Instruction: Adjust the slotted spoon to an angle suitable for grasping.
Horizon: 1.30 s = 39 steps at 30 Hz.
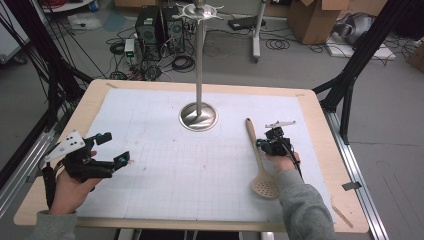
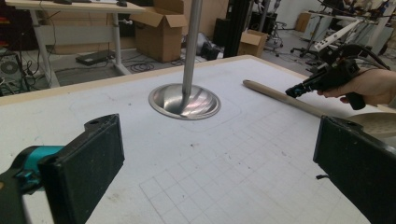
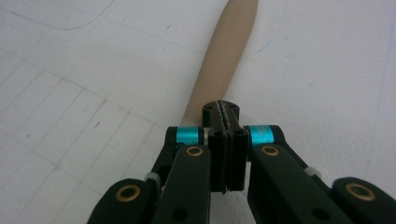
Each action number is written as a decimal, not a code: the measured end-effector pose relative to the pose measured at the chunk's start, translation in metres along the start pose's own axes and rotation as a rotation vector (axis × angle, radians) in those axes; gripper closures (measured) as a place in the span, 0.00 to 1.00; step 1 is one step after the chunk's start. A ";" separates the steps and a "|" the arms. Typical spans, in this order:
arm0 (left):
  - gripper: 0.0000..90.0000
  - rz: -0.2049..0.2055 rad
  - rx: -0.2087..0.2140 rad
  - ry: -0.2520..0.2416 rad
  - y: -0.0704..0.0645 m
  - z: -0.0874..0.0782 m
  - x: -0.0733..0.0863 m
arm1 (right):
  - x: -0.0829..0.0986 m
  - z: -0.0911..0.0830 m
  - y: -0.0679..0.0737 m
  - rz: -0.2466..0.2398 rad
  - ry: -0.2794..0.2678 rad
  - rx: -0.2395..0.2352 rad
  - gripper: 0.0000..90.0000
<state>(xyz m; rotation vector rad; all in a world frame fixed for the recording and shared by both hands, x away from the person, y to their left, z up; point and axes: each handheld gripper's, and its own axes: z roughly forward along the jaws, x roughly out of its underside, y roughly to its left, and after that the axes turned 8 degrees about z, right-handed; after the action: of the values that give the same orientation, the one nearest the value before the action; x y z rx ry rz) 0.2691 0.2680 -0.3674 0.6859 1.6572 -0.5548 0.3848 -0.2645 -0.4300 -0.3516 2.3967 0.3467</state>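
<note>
High view and both claw views, one instant. A beige slotted spoon lay flat on the white gridded mat covering the counter, its handle pointing toward the steel stand at the far centre and its perforated bowl nearest the person. The right claw stood over the handle's middle, jaws pressed together with no gap between the pads; in the right claw view the handle ran out from beneath the closed tips, so the claw appeared clenched above or against the handle, not around it. The left claw hovered well apart, over the mat's left side, released, its jaws spread wide as seen in the left claw view, where the stand's dished base and the spoon's handle lay ahead.

Judged step: taking up the spoon, probably for hanging on the stand's hooked top. To do it well, the right claw would first need to open, straddle the handle squarely across its width, descend until the pads flanked the sides, then close firmly. A grip near mid-handle should limit droop from the heavier bowl; a skewed approach risks pushing the spoon across the mat.
</note>
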 end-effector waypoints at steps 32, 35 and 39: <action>0.02 0.001 0.000 0.011 0.000 0.000 0.002 | -0.006 0.013 0.009 -0.096 0.034 -0.040 1.00; 0.02 -0.001 -0.001 0.010 0.000 -0.001 0.002 | -0.007 0.013 0.013 -0.120 0.044 -0.051 1.00; 0.02 0.002 -0.003 0.011 -0.001 -0.001 0.002 | -0.008 0.015 0.019 -0.160 0.056 -0.076 1.00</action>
<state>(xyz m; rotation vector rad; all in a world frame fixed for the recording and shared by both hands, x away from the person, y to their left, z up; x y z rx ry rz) 0.2674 0.2687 -0.3686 0.6895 1.6671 -0.5483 0.3932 -0.2405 -0.4323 -0.5910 2.3948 0.3587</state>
